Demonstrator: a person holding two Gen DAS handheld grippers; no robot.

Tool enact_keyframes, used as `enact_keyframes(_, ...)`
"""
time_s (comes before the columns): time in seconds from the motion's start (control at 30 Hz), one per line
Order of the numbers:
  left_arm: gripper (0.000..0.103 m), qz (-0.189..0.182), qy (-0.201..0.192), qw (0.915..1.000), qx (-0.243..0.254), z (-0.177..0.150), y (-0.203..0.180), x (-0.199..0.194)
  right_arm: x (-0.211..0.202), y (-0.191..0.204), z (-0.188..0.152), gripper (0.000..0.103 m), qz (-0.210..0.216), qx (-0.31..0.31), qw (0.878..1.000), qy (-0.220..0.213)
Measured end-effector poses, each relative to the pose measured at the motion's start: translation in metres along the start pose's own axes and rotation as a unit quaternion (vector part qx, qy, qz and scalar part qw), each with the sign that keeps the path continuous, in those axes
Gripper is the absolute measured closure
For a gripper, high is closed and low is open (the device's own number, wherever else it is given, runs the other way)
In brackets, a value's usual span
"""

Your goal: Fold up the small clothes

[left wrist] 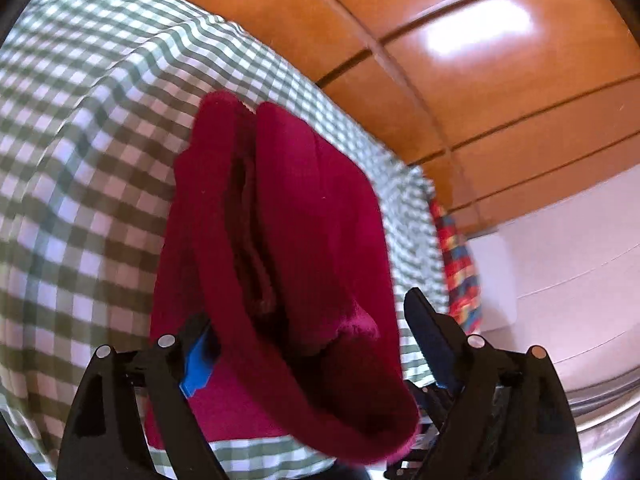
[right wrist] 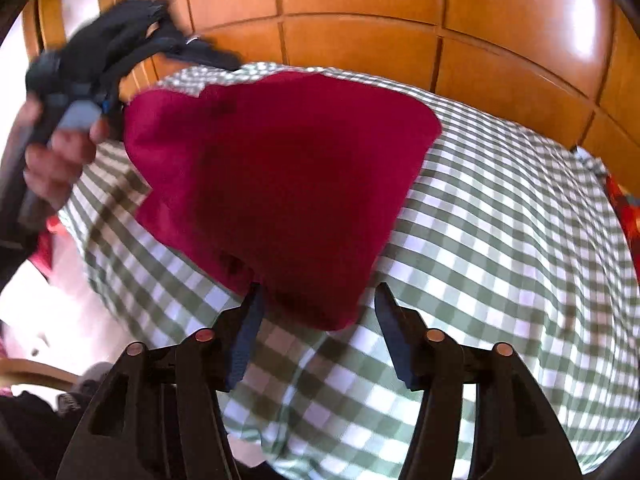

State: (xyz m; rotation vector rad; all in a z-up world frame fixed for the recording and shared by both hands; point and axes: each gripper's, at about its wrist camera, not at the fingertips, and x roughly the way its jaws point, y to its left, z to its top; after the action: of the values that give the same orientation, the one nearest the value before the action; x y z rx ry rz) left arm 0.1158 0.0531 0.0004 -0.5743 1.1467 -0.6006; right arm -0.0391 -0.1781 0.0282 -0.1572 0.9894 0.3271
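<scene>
A dark red knitted garment point(left wrist: 280, 216) hangs in folds in front of my left gripper point(left wrist: 312, 332), above the green-and-white checked cloth point(left wrist: 80, 140). The left jaws stand wide apart, with the garment draped between them and over the left blue pad point(left wrist: 196, 368). In the right wrist view the same red garment point(right wrist: 280, 176) is lifted over the checked cloth point(right wrist: 500, 220). My right gripper point(right wrist: 318, 308) is open, its fingertips at the garment's lower edge. The left gripper point(right wrist: 116, 92) and the hand holding it are at the garment's upper left corner.
Orange wooden panelled doors point(right wrist: 360, 20) stand behind the checked surface. A bright multicoloured cloth point(left wrist: 456, 256) lies at the far right edge of the checked cloth. A white floor point(left wrist: 580, 280) lies beyond it.
</scene>
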Motion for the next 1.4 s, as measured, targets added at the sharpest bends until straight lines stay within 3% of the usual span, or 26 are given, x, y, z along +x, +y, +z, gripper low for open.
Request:
enact_keyframes(0.13,0.066,0.068,0.012,0.9959,0.059,0.001,-0.013,0.004,-0.008,0.002,0.003,0.078,-0.006,0.001,1.0,-0.018)
enact_keyframes(0.23,0.074,0.068,-0.021,0.9936,0.087,-0.002,-0.016,-0.012,-0.019,0.004,0.002,0.084,-0.003,-0.003,0.999,-0.032)
enact_keyframes(0.3,0.074,0.049,-0.047,0.9943,0.082,-0.006,-0.008,-0.028,-0.024,0.01,-0.001,0.095,-0.005,-0.018,0.999,-0.038)
enact_keyframes(0.4,0.074,0.036,-0.05,0.9967,0.052,-0.015,0.019,-0.031,-0.011,0.016,-0.008,0.095,-0.008,-0.033,0.999,-0.018)
enact_keyframes(0.5,0.071,0.064,-0.028,0.997,0.032,-0.03,0.049,-0.006,0.001,0.02,-0.013,0.095,-0.012,-0.048,0.999,-0.003)
enact_keyframes(0.57,0.067,0.041,-0.046,0.998,0.012,-0.036,0.057,-0.008,0.0,0.021,-0.014,0.095,-0.014,-0.059,0.998,0.0)
enact_keyframes(0.63,0.063,0.033,-0.05,0.9982,-0.001,-0.035,0.057,-0.013,-0.005,0.016,-0.012,0.094,0.004,-0.061,0.998,0.014)
enact_keyframes(0.7,0.062,0.057,-0.056,0.9966,0.02,-0.036,0.047,-0.016,-0.012,0.009,-0.011,0.081,0.034,-0.056,0.997,0.032)
enact_keyframes(0.73,0.061,0.078,-0.061,0.9941,0.042,-0.036,0.038,-0.02,-0.019,0.004,-0.009,0.073,0.048,-0.052,0.997,0.034)
enact_keyframes(0.77,0.061,0.095,-0.068,0.9912,0.062,-0.037,0.029,-0.022,-0.025,0.0,-0.007,0.052,0.053,-0.048,0.997,0.028)
enact_keyframes(0.8,0.06,0.113,-0.077,0.9871,0.082,-0.038,0.02,-0.027,-0.037,-0.006,-0.003,0.04,0.055,-0.037,0.998,0.008)
enact_keyframes(0.97,0.05,0.18,-0.102,0.968,0.142,-0.046,0.003,-0.038,-0.052,-0.028,0.028,0.04,0.076,0.023,0.996,-0.041)
enact_keyframes(1.07,0.05,0.208,-0.109,0.9591,0.158,-0.047,-0.001,-0.031,-0.039,-0.031,0.054,0.04,0.058,0.045,0.996,-0.06)
enact_keyframes(1.17,0.05,0.234,-0.12,0.9496,0.17,-0.051,-0.002,-0.028,-0.014,-0.022,0.07,0.045,0.059,0.05,0.996,-0.047)
enact_keyframes(1.27,0.048,0.252,-0.126,0.9432,0.176,-0.057,0.003,-0.026,0.026,0.002,0.06,0.046,0.05,0.017,0.999,-0.004)
enact_keyframes(1.33,0.044,0.265,-0.13,0.9398,0.173,-0.058,0.005,-0.024,0.034,0.01,0.05,0.046,0.023,-0.003,1.0,-0.013)
enact_keyframes(1.4,0.044,0.267,-0.135,0.938,0.175,-0.06,0.004,-0.026,0.031,0.008,0.051,0.046,0.026,0.007,1.0,-0.014)
